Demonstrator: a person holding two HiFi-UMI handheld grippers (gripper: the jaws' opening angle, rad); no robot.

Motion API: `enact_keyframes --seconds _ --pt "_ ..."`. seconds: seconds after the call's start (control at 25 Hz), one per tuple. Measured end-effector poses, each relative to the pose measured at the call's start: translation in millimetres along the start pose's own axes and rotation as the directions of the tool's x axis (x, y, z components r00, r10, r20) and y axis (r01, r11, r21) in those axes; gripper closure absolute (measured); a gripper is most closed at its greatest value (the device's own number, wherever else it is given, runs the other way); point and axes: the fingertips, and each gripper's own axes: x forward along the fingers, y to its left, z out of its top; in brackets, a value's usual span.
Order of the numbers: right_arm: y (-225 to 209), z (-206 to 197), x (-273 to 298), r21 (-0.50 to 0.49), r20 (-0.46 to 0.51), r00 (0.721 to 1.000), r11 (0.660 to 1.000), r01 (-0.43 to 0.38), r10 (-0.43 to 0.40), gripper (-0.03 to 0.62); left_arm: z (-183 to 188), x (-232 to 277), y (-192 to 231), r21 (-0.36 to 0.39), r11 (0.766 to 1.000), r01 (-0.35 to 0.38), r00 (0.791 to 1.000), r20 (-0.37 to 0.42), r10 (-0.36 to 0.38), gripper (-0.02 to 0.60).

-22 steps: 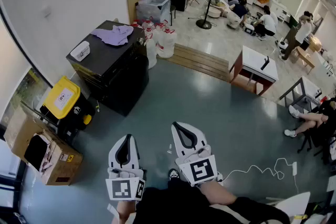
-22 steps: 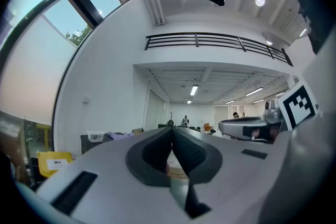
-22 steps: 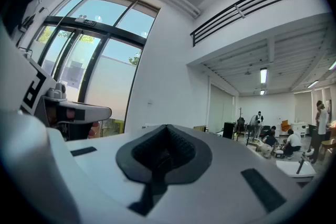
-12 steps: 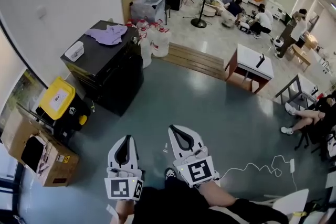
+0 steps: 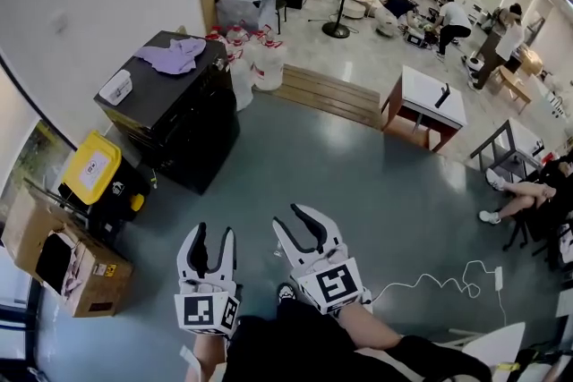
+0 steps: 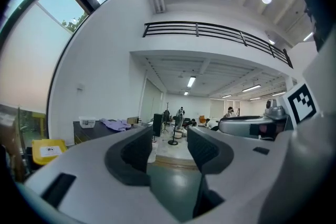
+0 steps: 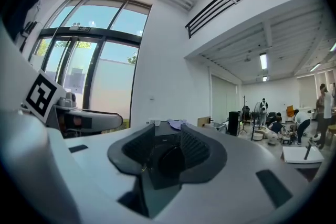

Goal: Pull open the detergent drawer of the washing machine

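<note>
The black washing machine [image 5: 183,125] stands against the left wall, well ahead of me, with a purple cloth [image 5: 170,55] and a small white box [image 5: 116,87] on its top. Its detergent drawer is too small to make out. My left gripper [image 5: 215,231] is held low in front of me, open and empty. My right gripper [image 5: 295,221] is beside it, also open and empty. In the right gripper view the washing machine [image 7: 164,150] shows far off between the jaws of the right gripper [image 7: 167,136]. In the left gripper view the left gripper [image 6: 169,136] frames only floor; the washing machine [image 6: 100,131] is off to its left.
A yellow-lidded bin [image 5: 94,170] and an open cardboard box [image 5: 76,268] sit left of the machine. Water jugs [image 5: 260,58] stand behind it. A wooden step [image 5: 331,94], a white table [image 5: 434,103], a floor cable [image 5: 439,286] and several people lie farther right.
Both grippers' jaws have parted: their tips met in the earlier frames and now stand apart. The view has shifted slightly, with the machine a little further left.
</note>
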Motion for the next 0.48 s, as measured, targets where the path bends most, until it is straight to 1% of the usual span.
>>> enact_keyframes --seconds 0.08,0.2,0.32,0.48 --pt "-14 -3 0 0.000 -0.004 1.000 1.000 -0.002 0.002 0.427 -3 11 -8 -0.009 1.000 0.002 1.000 -0.008 -0.002 0.370" --pt "-34 -9 1 -0.001 -0.006 1.000 1.000 -0.019 0.019 0.375 -10 29 -23 0.009 1.000 0.013 1.000 -0.013 -0.013 0.354" --pt "-58 -17 4 0.009 -0.009 1.000 1.000 -0.027 0.027 0.360 -20 45 -37 0.017 1.000 0.017 1.000 -0.025 -0.017 0.351" --pt "-78 -24 15 0.033 -0.014 0.999 0.998 -0.044 0.045 0.350 -19 60 -38 0.014 1.000 -0.012 0.999 -0.048 0.012 0.350"
